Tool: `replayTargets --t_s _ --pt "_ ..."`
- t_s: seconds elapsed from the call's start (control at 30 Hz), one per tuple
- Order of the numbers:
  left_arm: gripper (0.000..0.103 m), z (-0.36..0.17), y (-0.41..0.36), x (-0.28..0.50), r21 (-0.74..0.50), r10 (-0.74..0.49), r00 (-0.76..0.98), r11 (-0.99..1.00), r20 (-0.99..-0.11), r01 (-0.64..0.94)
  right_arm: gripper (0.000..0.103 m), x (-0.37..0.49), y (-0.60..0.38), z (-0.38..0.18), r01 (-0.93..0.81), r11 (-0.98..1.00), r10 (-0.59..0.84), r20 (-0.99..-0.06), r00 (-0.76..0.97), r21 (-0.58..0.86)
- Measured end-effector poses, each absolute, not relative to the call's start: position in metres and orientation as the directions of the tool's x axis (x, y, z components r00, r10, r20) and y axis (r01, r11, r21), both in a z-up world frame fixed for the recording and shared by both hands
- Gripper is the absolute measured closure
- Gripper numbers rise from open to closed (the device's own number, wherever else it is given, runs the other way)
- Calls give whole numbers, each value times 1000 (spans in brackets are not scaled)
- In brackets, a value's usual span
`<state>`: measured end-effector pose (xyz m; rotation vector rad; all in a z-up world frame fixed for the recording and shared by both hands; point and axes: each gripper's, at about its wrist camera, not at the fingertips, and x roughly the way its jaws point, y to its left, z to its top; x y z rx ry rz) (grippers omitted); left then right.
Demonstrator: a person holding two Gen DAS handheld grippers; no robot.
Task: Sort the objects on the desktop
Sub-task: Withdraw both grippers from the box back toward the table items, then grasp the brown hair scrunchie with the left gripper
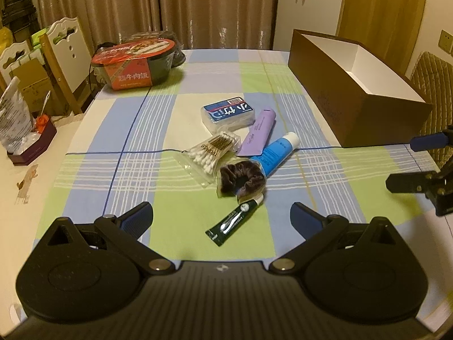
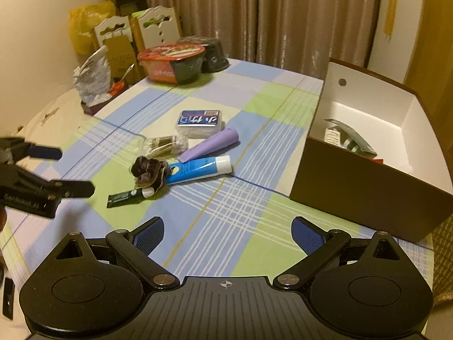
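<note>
Small items lie clustered mid-table: a dark green tube (image 1: 234, 222), a brown scrunchie in a clear bag (image 1: 240, 180), a blue tube (image 1: 279, 153), a purple tube (image 1: 259, 131), a bag of cotton swabs (image 1: 209, 154) and a blue-labelled pack (image 1: 228, 113). My left gripper (image 1: 222, 218) stands open just short of the green tube, nothing between its fingers. My right gripper (image 2: 228, 233) is open and empty over the cloth, left of the brown box (image 2: 365, 187), which holds a few packets (image 2: 349, 138). The scrunchie (image 2: 150, 171) and green tube (image 2: 130, 196) lie ahead to its left.
A red-lidded instant meal bowl (image 1: 134, 63) and a dark bowl stand at the far left of the checked tablecloth (image 1: 198, 255). A foil bag and a small maroon box (image 1: 31, 147) sit on the left edge. White chairs stand beyond. The brown box (image 1: 356, 96) occupies the right side.
</note>
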<state>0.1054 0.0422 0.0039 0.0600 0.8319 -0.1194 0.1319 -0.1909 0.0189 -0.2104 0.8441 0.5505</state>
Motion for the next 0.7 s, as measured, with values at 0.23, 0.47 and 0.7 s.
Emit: replayTargets --t_s 0.23,0.47,0.7 --pt "8 -10 36 131 37 -133 640 969 -757 245 4 139 -176 4 -641 767 410 -781 472 15" --pt "17 -31 32 156 43 -172 592 942 -787 332 4 148 -158 -15 -733 679 418 -805 422 -32" --pt "29 -46 28 175 48 -199 568 919 -799 390 4 168 -149 -31 -758 651 410 -824 391 -36"
